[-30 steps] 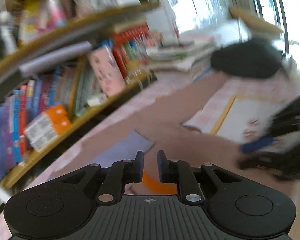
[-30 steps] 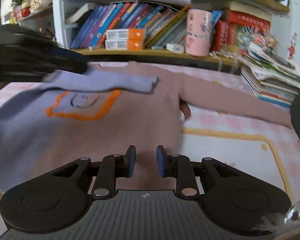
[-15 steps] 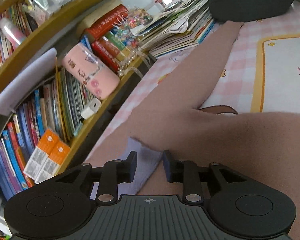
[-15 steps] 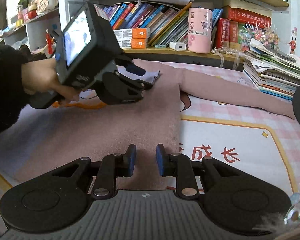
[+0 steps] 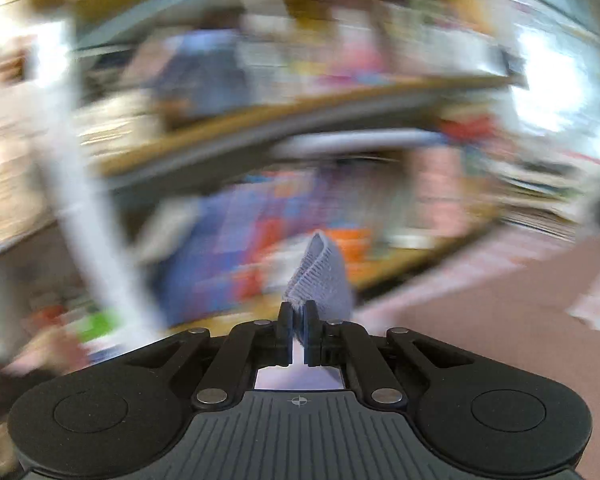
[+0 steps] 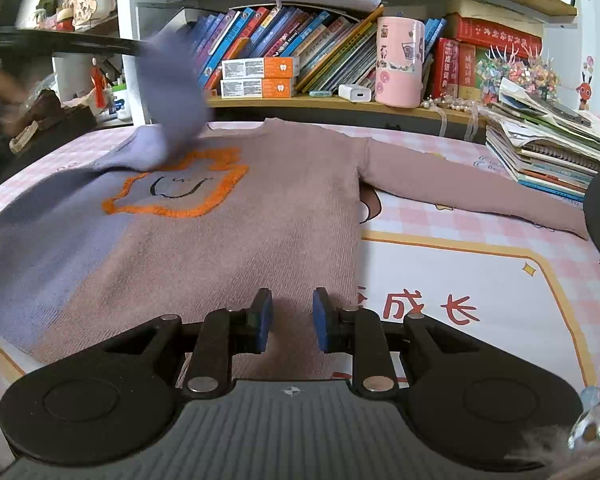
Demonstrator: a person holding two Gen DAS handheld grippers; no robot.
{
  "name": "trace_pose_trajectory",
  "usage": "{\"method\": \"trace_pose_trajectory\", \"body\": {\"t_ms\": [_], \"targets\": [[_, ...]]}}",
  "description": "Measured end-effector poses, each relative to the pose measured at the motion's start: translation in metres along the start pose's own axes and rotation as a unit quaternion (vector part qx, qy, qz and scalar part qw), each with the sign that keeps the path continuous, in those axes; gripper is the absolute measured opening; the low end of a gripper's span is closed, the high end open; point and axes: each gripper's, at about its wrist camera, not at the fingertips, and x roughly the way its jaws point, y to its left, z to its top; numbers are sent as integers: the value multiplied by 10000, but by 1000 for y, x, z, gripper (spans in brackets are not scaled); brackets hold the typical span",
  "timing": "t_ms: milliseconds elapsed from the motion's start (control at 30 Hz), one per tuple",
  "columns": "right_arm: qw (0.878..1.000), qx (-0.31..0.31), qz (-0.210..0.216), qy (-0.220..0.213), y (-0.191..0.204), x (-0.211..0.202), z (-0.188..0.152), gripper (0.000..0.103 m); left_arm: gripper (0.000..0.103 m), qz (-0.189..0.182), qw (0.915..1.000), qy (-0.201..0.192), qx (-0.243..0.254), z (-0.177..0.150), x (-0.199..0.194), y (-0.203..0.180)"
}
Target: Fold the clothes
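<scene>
Red characters "成长" are printed on the table mat (image 6: 500,280); book spines are illegible

The sweater (image 6: 260,216) was matt ribbed knit cloth, its orange outline (image 6: 172,208) fuzzy; the shelf (image 6: 340,104) looked wooden.

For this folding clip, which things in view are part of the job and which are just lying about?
In the job:
sweater
purple sleeve, pinched in the left tool
right tool, open over the hem

Lying about:
pink cup
orange boxes
white charger
magazine stack
</scene>
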Motion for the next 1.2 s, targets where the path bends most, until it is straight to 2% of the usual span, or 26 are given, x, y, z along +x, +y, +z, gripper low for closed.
{"method": "trace_pose_trajectory", "body": {"t_ms": [67,133,267,533,567,867,933,967,1033,1067,1100,1200], "targets": [[10000,-19,-19,59,1,0,2,22,4,561,9975,100,-408,-11,-20,61],[9999,-63,-63,95,3,1,4,21,4,1119,9902,199,-815,-23,-40,121],[9998,-67,-118,149,5,2,6,22,4,1816,9750,497,-1183,-63,-65,172],[9990,-140,-279,305,10,5,11,21,5,1236,9694,725,-1994,-100,-86,166],[9989,-146,-299,323,11,5,12,21,12,1162,9680,753,-2094,-105,-88,165],[9981,-129,-392,449,13,7,17,23,31,489,9482,998,-2977,-148,-111,159],[9982,-98,-386,459,12,8,19,24,40,-301,9411,1062,-3196,-152,-119,125],[9983,-65,-390,438,11,7,19,26,47,-572,9391,1116,-3198,-152,-121,109],[9985,28,-413,364,9,4,19,34,57,-1012,9382,1229,-3073,-153,-123,77],[9985,74,-452,313,8,0,19,41,59,-1160,9374,1316,-3009,-153,-123,63],[9984,95,-493,276,7,-4,19,44,59,-1246,9376,1379,-2938,-153,-124,53],[9979,212,-566,232,0,-15,16,44,59,-1406,9330,1495,-2955,-158,-123,36]]}}
